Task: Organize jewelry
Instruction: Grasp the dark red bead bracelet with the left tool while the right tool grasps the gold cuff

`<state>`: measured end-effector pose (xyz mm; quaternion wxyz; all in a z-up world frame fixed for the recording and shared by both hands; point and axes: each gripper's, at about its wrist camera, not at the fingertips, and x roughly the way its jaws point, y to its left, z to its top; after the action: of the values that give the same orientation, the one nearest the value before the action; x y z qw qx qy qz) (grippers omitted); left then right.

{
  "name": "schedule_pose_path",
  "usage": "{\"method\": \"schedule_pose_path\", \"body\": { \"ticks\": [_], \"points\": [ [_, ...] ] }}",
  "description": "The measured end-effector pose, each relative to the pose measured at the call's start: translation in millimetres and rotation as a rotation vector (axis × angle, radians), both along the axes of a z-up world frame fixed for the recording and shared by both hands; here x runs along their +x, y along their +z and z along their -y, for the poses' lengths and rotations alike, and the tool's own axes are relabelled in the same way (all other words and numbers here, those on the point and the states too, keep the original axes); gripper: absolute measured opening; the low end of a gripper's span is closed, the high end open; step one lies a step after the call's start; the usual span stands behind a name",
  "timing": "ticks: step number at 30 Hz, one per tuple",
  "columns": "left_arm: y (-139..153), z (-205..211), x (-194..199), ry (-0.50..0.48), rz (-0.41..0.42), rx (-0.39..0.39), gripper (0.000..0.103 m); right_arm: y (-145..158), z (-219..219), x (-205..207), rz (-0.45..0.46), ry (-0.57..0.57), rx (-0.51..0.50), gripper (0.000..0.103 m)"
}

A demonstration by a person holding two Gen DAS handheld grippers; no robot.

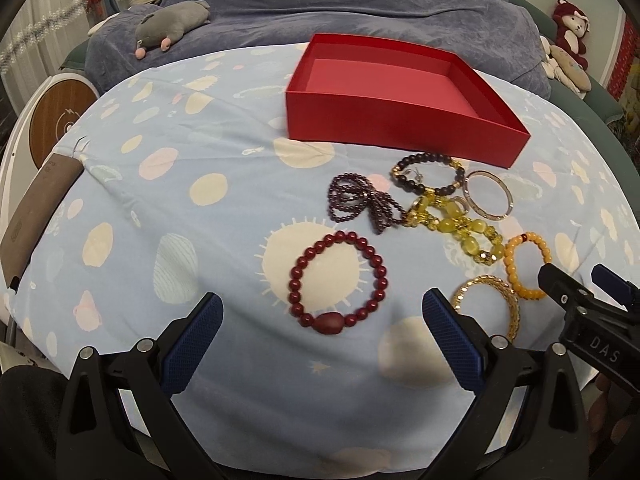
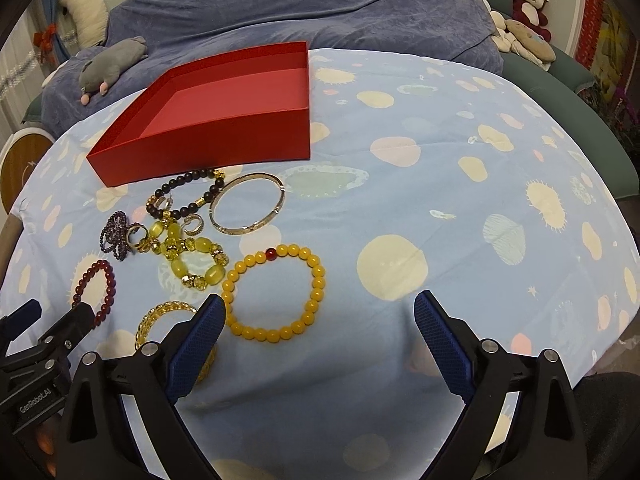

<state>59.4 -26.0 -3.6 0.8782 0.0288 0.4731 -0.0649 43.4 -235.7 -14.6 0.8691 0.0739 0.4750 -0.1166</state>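
An empty red box stands on the light blue sheet. In front of it lie several bracelets. My left gripper is open, and the dark red bead bracelet lies just ahead of its fingertips. My right gripper is open too, with the yellow bead bracelet just ahead, near its left fingertip. A gold chain bracelet lies between the two grippers. Further back are a purple bead strand, a dark bead bracelet, a metal bangle and a yellow-green stone bracelet.
The sheet covers a bed with a blue-grey blanket bunched behind the box. A grey plush toy lies at the back left, and more plush toys sit at the back right. A round wooden-topped device stands beside the left edge.
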Motion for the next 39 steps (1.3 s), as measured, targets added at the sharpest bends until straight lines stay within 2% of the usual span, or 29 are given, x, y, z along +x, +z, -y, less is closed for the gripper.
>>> {"method": "schedule_pose_path", "body": {
  "ticks": [6,9,14,23,27,31,34,36,39],
  "points": [
    [-5.6,30.3,-6.3,-0.069,-0.015,-0.007,0.095,6.2,16.0,-9.9,0.002,-0.037,0.0,0.091],
    [-8.2,32.7,-5.6,-0.056,-0.014,0.023,0.095,6.6,16.1,-12.2,0.0,-0.03,0.01,0.091],
    [-6.3,7.5,-1.4,0.013,-0.002,0.045,0.095,3.7,-4.1,-15.4,-0.011,0.034,0.038,0.091],
    [-5.3,-34.0,10.4,0.103,-0.001,0.058,0.095,-8.5,-66.8,-9.2,-0.046,0.19,0.065,0.089],
    [-5.4,-42.0,14.1,0.115,-0.004,0.051,0.095,-15.0,-78.9,-1.1,-0.066,0.212,0.076,0.081],
    [-6.7,-45.9,17.1,0.12,-0.008,0.046,0.095,-16.1,-85.4,4.7,-0.062,0.222,0.042,0.079],
    [-8.4,-45.7,18.5,0.119,-0.015,0.037,0.095,-15.2,-85.0,5.4,-0.056,0.224,0.037,0.071],
    [-9.5,-44.5,19.6,0.114,-0.019,0.028,0.095,-13.5,-82.7,5.7,-0.046,0.217,0.039,0.058],
    [-11.7,-39.9,20.7,0.104,-0.024,0.03,0.095,-13.2,-81.6,6.1,-0.046,0.239,0.04,0.057]
  ]
}}
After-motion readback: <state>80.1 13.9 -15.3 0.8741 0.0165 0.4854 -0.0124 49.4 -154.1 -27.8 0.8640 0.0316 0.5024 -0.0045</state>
